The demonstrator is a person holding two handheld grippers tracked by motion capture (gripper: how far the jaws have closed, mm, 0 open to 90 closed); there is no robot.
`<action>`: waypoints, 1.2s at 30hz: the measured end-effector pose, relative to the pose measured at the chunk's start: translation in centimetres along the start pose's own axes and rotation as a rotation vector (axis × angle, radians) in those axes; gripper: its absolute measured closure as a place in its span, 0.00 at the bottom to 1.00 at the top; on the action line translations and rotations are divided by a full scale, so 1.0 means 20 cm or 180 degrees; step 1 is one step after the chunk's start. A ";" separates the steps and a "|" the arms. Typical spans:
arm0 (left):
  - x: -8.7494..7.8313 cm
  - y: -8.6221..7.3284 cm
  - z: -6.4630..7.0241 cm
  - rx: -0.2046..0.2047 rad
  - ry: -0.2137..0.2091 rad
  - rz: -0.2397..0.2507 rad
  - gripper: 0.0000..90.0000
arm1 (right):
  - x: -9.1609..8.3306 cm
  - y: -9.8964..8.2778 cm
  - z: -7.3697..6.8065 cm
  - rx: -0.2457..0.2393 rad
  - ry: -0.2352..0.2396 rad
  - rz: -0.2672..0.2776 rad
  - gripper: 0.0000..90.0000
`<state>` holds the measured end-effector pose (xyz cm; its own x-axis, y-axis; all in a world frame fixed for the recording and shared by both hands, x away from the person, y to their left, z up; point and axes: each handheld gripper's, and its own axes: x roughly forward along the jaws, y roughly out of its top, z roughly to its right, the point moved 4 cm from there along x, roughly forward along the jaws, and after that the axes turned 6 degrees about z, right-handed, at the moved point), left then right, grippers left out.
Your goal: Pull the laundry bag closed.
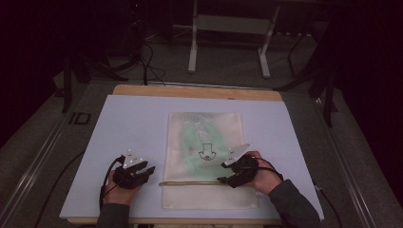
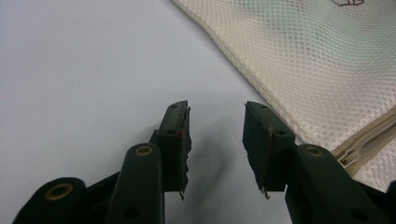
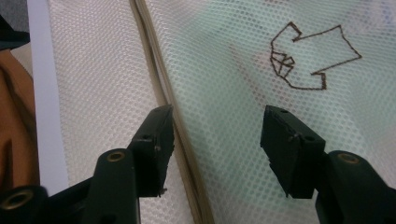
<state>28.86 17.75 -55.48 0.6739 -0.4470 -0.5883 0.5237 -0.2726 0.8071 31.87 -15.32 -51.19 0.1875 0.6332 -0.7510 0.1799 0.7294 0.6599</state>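
A cream mesh zip bag [image 1: 205, 156] lies flat in the middle of the white mat, with something pale green inside and a small dark outline drawing [image 1: 206, 153] on its front. Its zipper [image 1: 190, 183] runs across the near part. My left gripper [image 1: 148, 171] rests on the mat just left of the bag, open and holding nothing; in the left gripper view the bag's edge [image 2: 299, 70] and zipper end [image 2: 369, 140] lie to the right of its jaws [image 2: 217, 135]. My right gripper [image 1: 223, 179] sits over the bag's right part, open [image 3: 217, 135], its left jaw over the zipper line [image 3: 161, 88].
The white mat [image 1: 128, 133] covers a wooden board [image 1: 195, 91] on a grey carpeted surface. A white metal stand [image 1: 228, 33] is at the back. Dark cables [image 1: 152, 66] trail on the far floor. Bare mat lies on both sides of the bag.
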 end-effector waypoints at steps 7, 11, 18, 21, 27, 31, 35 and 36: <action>0.00 0.00 0.00 0.0000 -0.0003 0.0002 0.67 | 0.03 0.03 -0.02 -0.0064 0.0057 -0.0044 0.49; 0.00 0.00 0.00 0.0004 -0.0010 0.0000 0.67 | 0.05 0.05 -0.03 -0.0107 0.0078 -0.0050 0.49; 0.00 0.00 0.00 0.0010 -0.0031 -0.0009 0.67 | 0.07 0.08 -0.04 -0.0163 0.0156 -0.0094 0.51; 0.00 0.00 0.01 0.0018 -0.0038 -0.0015 0.67 | 0.09 0.09 -0.05 -0.0187 0.0181 -0.0101 0.52; 0.00 0.00 0.01 0.0028 -0.0051 -0.0010 0.66 | 0.11 0.12 -0.06 -0.0251 0.0222 -0.0110 0.55; 0.00 0.00 0.01 0.0030 -0.0053 -0.0008 0.66 | 0.13 0.14 -0.06 -0.0270 0.0260 -0.0126 0.58; 0.01 0.00 0.01 0.0023 -0.0054 -0.0004 0.66 | 0.15 0.16 -0.07 -0.0301 0.0290 -0.0139 0.60; 0.01 0.00 0.01 0.0025 -0.0054 -0.0005 0.66 | 0.15 0.16 -0.07 -0.0306 0.0297 -0.0149 0.60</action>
<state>28.82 17.48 -55.52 0.6641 -0.4610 -0.5886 0.5206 -0.2800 0.8066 31.62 -10.67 -51.34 0.0896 0.6159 -0.7827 0.0923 0.7774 0.6222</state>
